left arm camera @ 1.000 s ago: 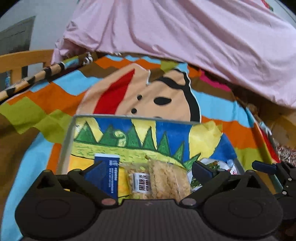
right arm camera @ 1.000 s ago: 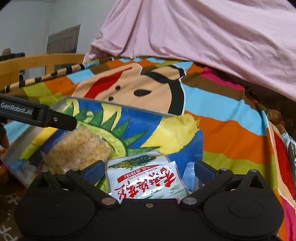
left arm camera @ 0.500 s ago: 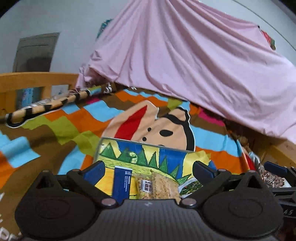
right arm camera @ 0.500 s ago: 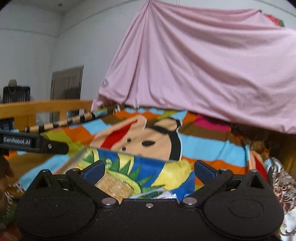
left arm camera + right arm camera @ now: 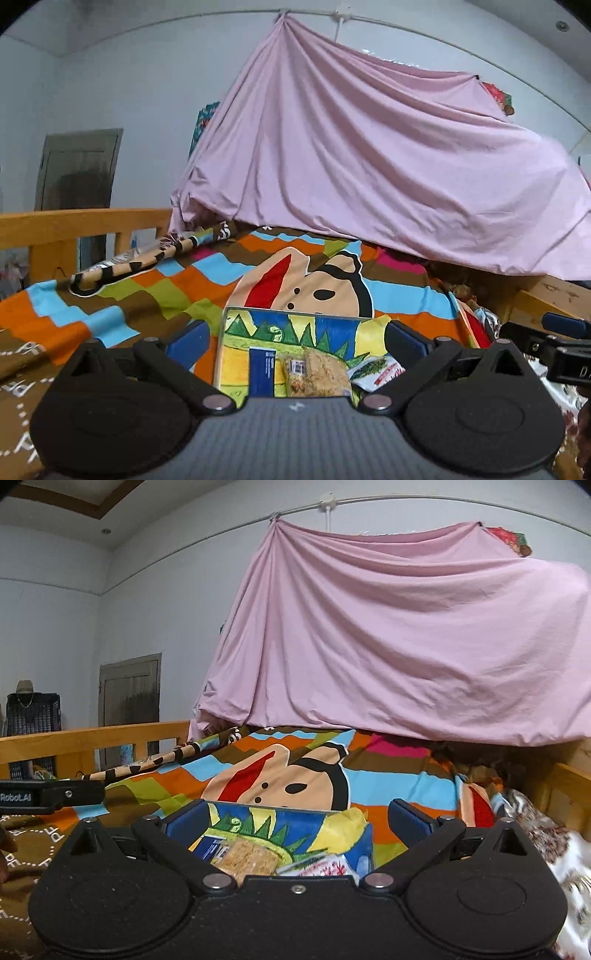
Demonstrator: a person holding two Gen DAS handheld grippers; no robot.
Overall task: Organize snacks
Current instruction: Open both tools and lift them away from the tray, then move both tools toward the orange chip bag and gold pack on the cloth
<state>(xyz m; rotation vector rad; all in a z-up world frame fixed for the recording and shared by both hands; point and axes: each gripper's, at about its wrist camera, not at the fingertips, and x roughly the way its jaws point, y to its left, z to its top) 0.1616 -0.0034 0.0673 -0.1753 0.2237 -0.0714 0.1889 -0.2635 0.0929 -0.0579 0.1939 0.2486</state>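
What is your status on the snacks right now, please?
Left hand-held gripper open, empty. Right hand-held gripper open, empty. Snacks lying in the box on the bedspread. Nothing in the way.

We see both wrist views low over the bed, facing the pink sheet; both share the snack box, near, left view further left.
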